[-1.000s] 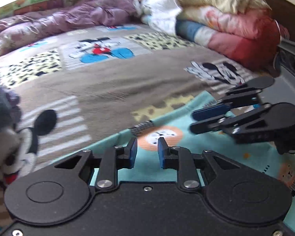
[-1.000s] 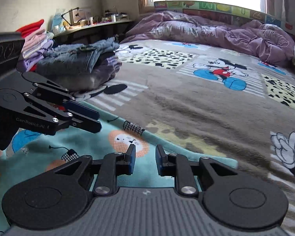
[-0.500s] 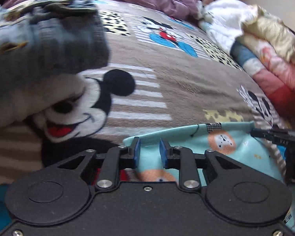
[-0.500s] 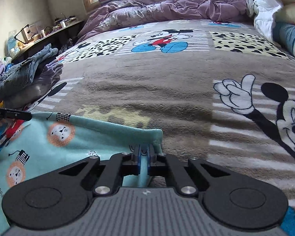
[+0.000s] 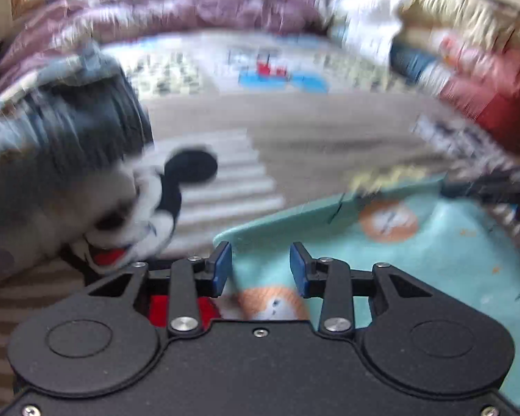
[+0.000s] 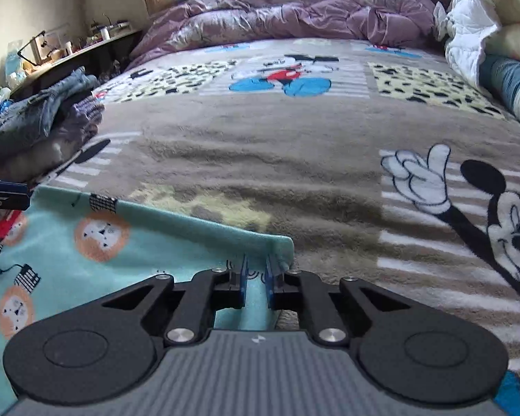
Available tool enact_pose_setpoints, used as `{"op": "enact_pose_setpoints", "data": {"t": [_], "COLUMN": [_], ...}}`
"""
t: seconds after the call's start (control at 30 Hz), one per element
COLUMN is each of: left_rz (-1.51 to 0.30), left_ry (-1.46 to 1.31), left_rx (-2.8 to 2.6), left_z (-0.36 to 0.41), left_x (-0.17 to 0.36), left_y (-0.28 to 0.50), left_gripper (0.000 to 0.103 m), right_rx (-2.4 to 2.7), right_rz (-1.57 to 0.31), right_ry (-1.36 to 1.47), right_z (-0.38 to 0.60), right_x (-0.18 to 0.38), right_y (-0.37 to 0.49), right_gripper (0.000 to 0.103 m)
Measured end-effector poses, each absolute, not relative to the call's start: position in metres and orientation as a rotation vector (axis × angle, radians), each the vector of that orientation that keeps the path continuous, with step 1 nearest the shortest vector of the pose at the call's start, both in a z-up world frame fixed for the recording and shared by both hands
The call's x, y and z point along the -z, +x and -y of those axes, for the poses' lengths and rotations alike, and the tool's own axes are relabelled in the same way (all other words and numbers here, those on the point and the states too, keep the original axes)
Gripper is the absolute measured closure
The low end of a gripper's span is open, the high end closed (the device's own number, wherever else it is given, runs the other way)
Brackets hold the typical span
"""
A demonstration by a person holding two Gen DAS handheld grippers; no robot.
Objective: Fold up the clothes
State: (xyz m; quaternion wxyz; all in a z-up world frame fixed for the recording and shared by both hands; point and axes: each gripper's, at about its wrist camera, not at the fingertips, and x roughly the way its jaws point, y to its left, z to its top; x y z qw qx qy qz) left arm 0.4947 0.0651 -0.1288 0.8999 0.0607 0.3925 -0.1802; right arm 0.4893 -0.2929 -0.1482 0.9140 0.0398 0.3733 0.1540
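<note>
With the teal garment (image 6: 86,253) spread on the near blanket (image 6: 294,159), the right gripper (image 6: 254,279) pinches its far right corner while the left gripper (image 5: 260,267) is opening, pads clear of the cloth, so that unheld corner may sag and skew the fold.

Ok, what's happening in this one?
A person with a handheld gripper in each hand is working on a teal lion-print cloth lying on a Mickey Mouse blanket on a bed. The right gripper is closed on the cloth's far right corner. The left gripper is at the far left corner with its jaws opening; the cloth lies between them, unpinched. A pile of clothes sits off to the left.
</note>
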Motion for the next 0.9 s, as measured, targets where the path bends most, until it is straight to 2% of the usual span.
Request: {"op": "enact_pose_setpoints", "data": {"t": [0.1,0.17,0.27,0.43,0.6,0.77,0.9], "left_rz": [-0.817,-0.745,-0.711,-0.753,-0.77,-0.772,-0.755], "left_ry": [0.162,0.198,0.251,0.358,0.394,0.272,0.127], "left_rx": [0.347,0.354,0.356,0.385,0.352,0.393,0.394], "left_z": [-0.062,-0.061,-0.054,-0.022,-0.001,0.021,0.036], "left_x": [0.123,0.109,0.1,0.106,0.118,0.119,0.125], "left_y": [0.491,0.47,0.433,0.377,0.323,0.262,0.215], "left_gripper": [0.064,0.067,0.067,0.067,0.067,0.065,0.064], "right_rx": [-0.3,-0.309,-0.35,-0.422,-0.443,-0.476,-0.446], "right_rz": [-0.781,-0.759,-0.735,-0.734,-0.759,-0.706,-0.654], "right_ry": [0.092,0.051,0.021,-0.03,-0.109,-0.15,-0.056], "right_z": [0.293,0.29,0.285,0.267,0.243,0.22,0.223], "right_x": [0.139,0.128,0.113,0.102,0.109,0.109,0.114], "right_y": [0.486,0.472,0.438,0.366,0.298,0.228,0.182], "right_gripper": [0.094,0.086,0.086,0.087,0.081,0.081,0.081]}}
